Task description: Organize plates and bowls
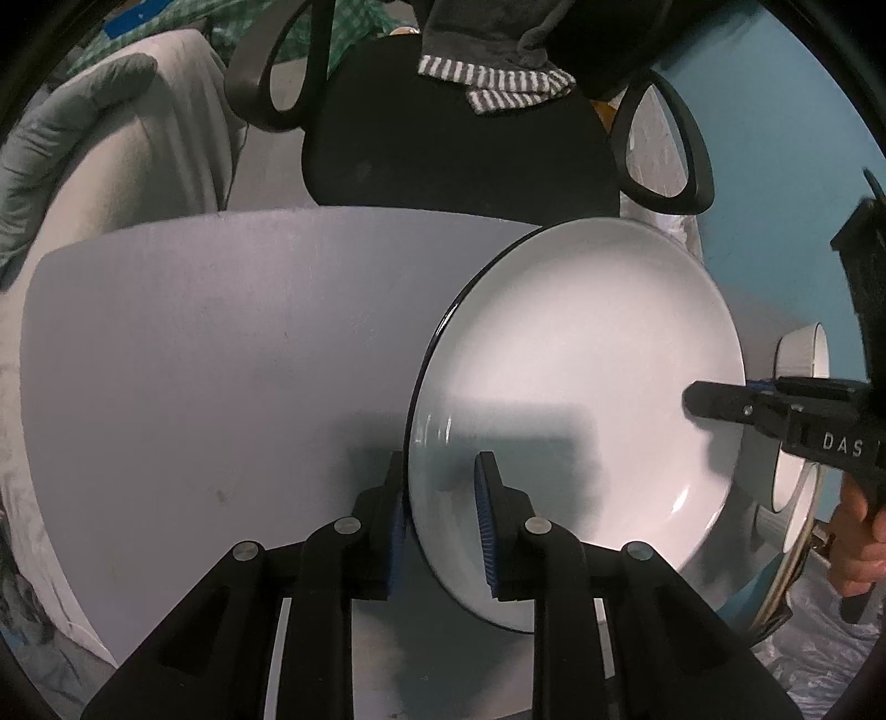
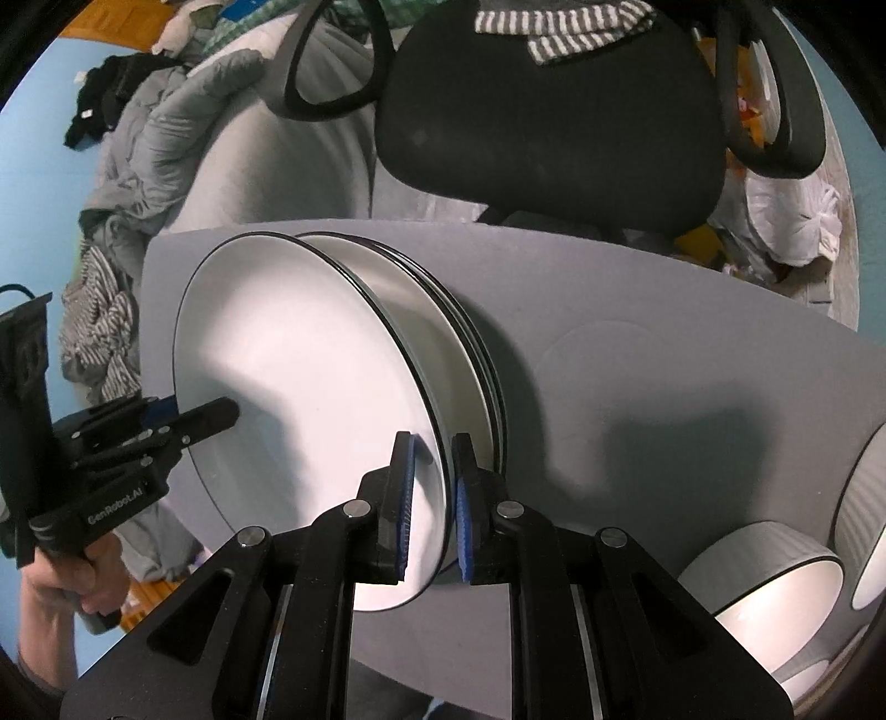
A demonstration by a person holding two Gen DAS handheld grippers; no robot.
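Top plate: a white plate (image 2: pixel 310 387) with a thin dark rim, held by both grippers at opposite edges, above a stack of like plates (image 2: pixel 470 354).
Stack: it sits on the grey table (image 2: pixel 664 343) toward its left part in the right wrist view; the held plate overlaps it, and whether the two touch cannot be told.
Left gripper: left gripper (image 1: pixel 440 520) straddles the plate's edge with a narrow gap; the outer blue pad lies against the rim, while the inner pad (image 1: pixel 486 526) shows a sliver of space over the plate face, so a firm pinch cannot be confirmed.
Right gripper: right gripper (image 2: pixel 433 498) is nearly closed, its two pads pinching the plate's rim on the side next to the stack.
Bowls: two ribbed grey bowls (image 2: pixel 775 576) with white insides stand near the table's right edge, well apart from the stack.
Open room: the table's left half in the left wrist view is bare grey surface up to its far edge.
Beyond the far edge: a black office chair (image 2: pixel 548 127) stands close against the table, with a striped cloth (image 2: pixel 559 27) on it.
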